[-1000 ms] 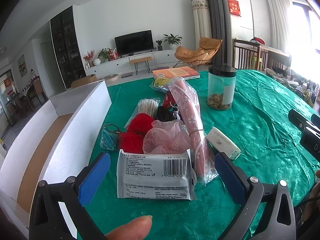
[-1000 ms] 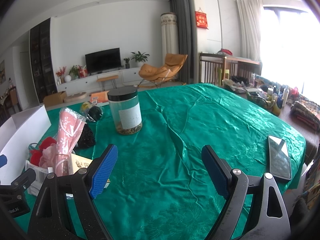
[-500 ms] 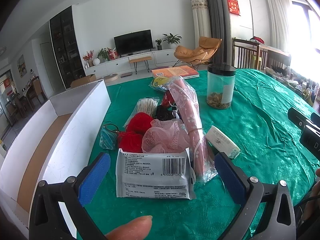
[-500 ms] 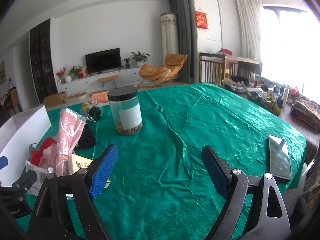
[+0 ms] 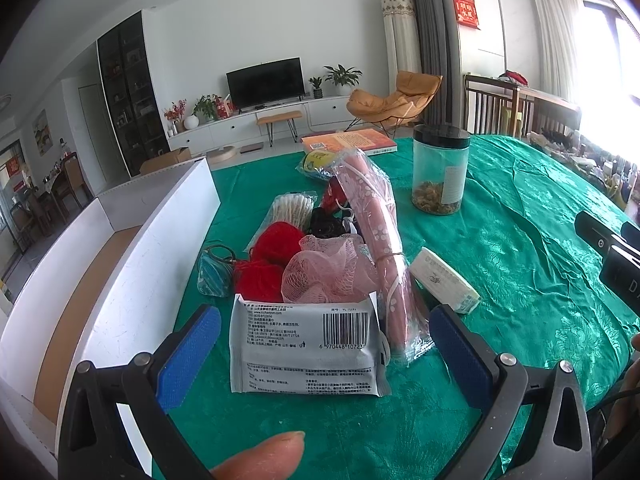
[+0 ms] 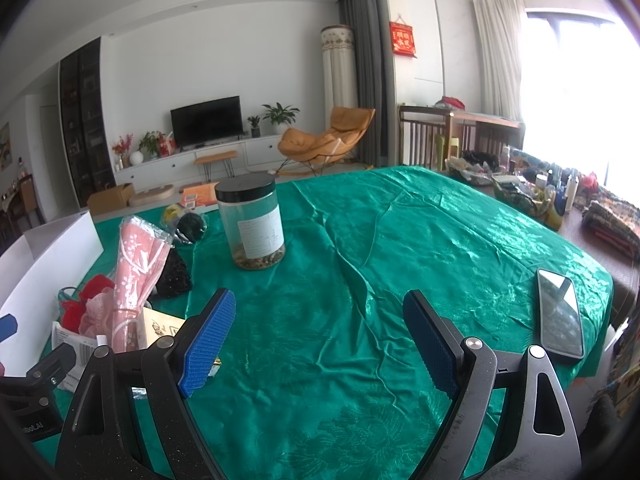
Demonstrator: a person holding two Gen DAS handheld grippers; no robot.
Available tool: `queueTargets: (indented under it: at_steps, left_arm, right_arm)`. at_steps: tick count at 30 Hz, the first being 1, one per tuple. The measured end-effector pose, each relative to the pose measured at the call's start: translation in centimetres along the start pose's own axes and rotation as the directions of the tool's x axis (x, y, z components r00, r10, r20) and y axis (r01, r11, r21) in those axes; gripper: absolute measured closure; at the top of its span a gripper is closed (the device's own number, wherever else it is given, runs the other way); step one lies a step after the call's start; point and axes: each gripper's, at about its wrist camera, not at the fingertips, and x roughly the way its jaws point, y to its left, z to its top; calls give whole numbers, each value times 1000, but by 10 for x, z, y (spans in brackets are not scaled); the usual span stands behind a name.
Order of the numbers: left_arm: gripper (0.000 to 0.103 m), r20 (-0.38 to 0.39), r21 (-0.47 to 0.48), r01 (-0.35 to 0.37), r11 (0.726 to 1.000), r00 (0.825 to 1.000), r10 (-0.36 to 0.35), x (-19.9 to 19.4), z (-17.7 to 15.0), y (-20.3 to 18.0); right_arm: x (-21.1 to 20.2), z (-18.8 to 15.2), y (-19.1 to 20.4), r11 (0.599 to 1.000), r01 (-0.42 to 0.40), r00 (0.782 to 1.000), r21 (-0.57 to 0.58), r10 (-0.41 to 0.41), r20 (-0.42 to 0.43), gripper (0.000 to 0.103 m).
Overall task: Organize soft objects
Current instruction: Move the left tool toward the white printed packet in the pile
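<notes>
My left gripper (image 5: 320,356) is open, its blue pads either side of a white wet-wipes packet (image 5: 306,344) lying on the green tablecloth, not touching it. Behind the packet sit a pink mesh bath pouf (image 5: 328,276), red yarn balls (image 5: 268,256), a pink bagged cloth roll (image 5: 380,236), a black hair tie bundle (image 5: 328,222), a bag of cotton swabs (image 5: 290,208) and a teal pouch (image 5: 214,276). A white open box (image 5: 120,264) stands to their left. My right gripper (image 6: 316,344) is open and empty over bare tablecloth; the pile (image 6: 120,292) lies at its left.
A clear jar with a black lid (image 5: 440,172) stands behind the pile, also in the right wrist view (image 6: 252,224). A small white carton (image 5: 444,280) lies right of the roll. An orange book (image 5: 348,142) lies at the far edge. A phone (image 6: 558,312) lies at the right.
The left gripper has edged slightly nearer the wipes packet. The right gripper has not visibly moved.
</notes>
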Motion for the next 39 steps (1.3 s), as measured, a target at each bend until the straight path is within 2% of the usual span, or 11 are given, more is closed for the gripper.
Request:
queueTargets:
  at_steps: [39]
  left_arm:
    - [0,-59,31,17,999,998,-15,8,-10,-5]
  right_arm:
    - [2,-1,0,1000,-6,1000,4,6,-10,15]
